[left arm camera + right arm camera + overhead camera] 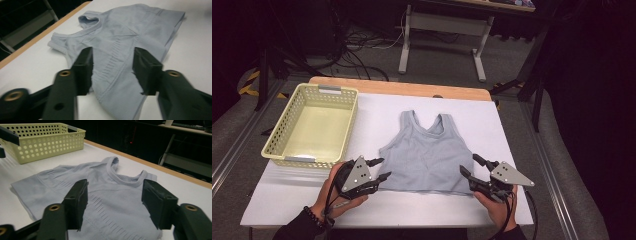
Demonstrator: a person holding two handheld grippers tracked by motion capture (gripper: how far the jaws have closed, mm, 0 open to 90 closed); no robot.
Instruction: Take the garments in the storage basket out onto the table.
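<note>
While both gape empty, left tool (380, 169) and right tool (472, 166) flank hem corners of tank top (427, 152).

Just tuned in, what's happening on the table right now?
A person holds a gripper in each hand at the near corners of a light blue tank top that lies flat on the white table. The left gripper is at the top's bottom left corner and the right gripper at its bottom right corner. Both sets of jaws stand open, and neither grips the cloth. A yellow basket sits at the table's left, with nothing in it.
</note>
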